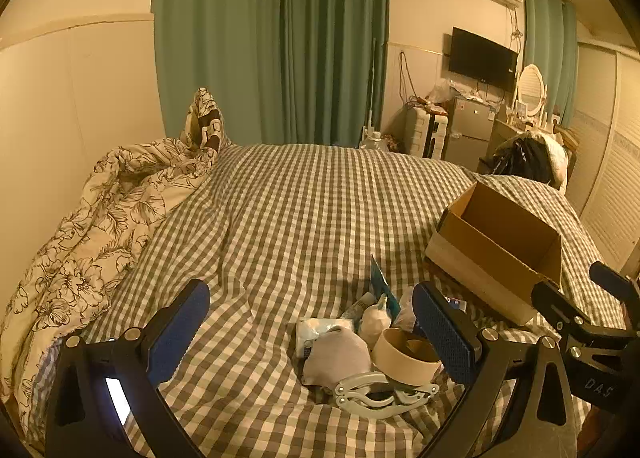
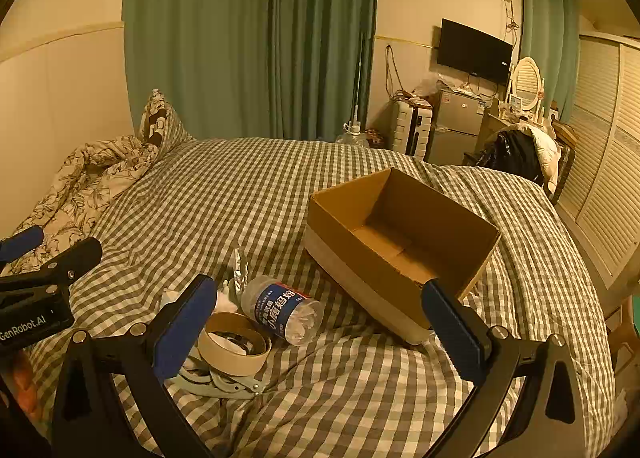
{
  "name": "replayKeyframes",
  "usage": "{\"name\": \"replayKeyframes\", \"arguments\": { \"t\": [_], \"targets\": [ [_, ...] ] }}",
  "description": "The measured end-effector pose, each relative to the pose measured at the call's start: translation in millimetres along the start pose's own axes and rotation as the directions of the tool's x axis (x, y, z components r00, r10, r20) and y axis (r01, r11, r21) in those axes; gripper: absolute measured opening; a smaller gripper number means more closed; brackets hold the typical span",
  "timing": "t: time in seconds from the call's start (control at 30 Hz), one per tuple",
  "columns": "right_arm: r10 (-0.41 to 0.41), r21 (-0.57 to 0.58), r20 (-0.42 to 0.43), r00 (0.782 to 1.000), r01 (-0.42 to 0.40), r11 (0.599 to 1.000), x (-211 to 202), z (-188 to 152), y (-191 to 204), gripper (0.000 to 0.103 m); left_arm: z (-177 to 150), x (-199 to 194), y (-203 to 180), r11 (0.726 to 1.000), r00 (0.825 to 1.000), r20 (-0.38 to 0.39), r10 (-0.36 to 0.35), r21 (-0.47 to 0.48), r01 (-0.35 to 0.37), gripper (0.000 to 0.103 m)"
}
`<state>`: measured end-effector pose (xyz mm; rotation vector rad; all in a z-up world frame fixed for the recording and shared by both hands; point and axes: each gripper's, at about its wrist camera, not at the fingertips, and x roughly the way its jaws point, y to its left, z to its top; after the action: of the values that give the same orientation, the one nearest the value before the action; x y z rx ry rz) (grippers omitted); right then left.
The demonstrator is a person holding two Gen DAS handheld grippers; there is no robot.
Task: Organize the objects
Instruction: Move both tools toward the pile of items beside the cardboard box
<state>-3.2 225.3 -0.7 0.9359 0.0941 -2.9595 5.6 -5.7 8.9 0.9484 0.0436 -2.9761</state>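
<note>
Both hand-held grippers, left point(image 1: 310, 334) and right point(image 2: 320, 322), hover wide and empty over the bed point(image 1: 288, 210). Judged: nothing is picked yet. The cardboard box point(image 2: 400, 242) sits at two o'clock of the tape roll point(image 2: 234, 342); next, grasp the bottle point(image 2: 282, 308).

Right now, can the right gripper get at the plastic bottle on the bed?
Probably yes. The right gripper is open, and the plastic bottle lies on its side just ahead between the fingers, its top uncovered; the tape roll sits close beside it.
</note>
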Motion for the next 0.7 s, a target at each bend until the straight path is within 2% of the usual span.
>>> {"name": "replayKeyframes", "arguments": {
  "t": [0.7],
  "targets": [
    [0.02,-0.009,-0.007,1.0,-0.02,1.0,-2.2,-0.9,4.0,0.103,-3.6,-0.7,1.2,1.0,1.0,-0.001,0.016,0.008,-0.016,0.103]
  ]
}}
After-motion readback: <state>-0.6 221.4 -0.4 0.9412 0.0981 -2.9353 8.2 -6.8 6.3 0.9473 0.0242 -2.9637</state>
